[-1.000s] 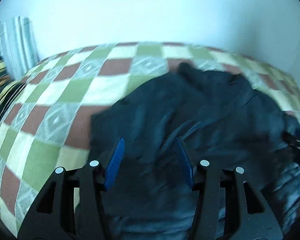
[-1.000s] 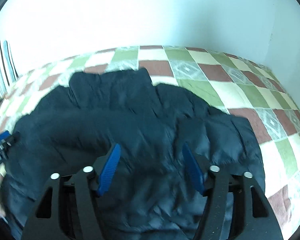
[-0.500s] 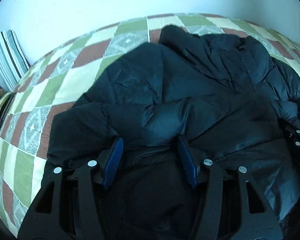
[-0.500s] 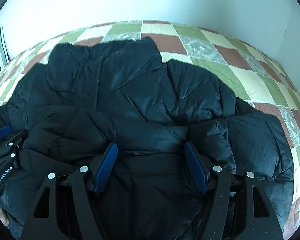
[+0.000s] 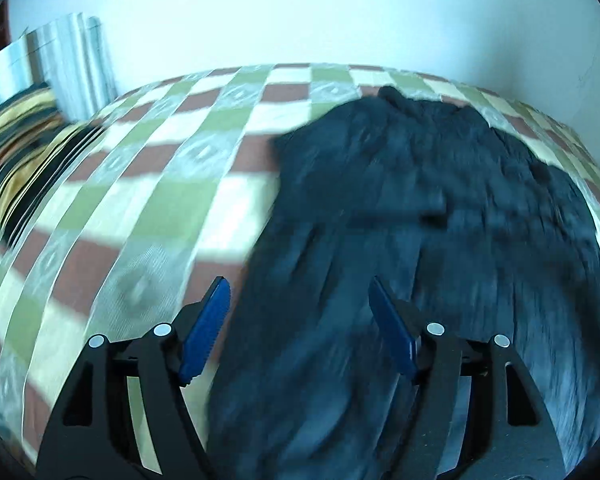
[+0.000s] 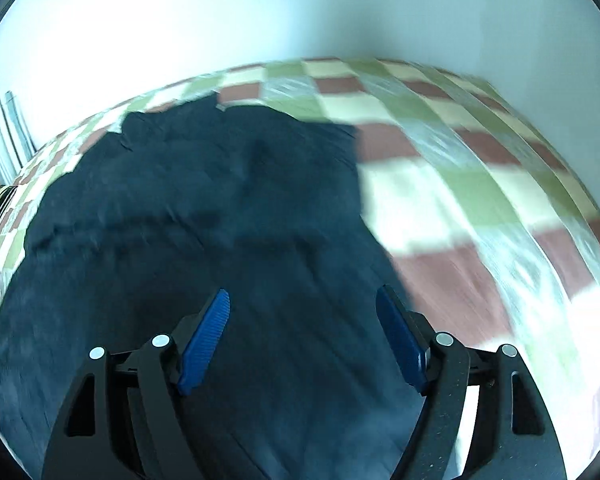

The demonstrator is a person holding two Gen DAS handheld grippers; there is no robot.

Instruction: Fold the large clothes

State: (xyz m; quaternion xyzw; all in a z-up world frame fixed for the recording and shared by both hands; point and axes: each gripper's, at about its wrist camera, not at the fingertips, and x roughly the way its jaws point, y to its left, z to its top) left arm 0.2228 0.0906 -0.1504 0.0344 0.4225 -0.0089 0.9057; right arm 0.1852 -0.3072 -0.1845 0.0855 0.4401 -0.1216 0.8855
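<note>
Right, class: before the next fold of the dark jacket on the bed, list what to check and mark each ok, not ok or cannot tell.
1. Left claw open, holding nothing: ok.
2. Right claw open, holding nothing: ok.
3. Jacket lies wholly on the checked bedspread: cannot tell, its near edge is out of view.
4. Jacket smooth and flat: cannot tell, both views are blurred.
5. Bedspread beside the jacket free for folding: ok.
6. Striped pillow apart from the jacket: ok.

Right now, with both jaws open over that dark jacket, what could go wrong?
Both views are smeared, so a grab now could miss the jacket edge. The puffy jacket may spring back open once folded. The left gripper sits by the jacket's edge and might pinch the checkered bedspread too.
</note>
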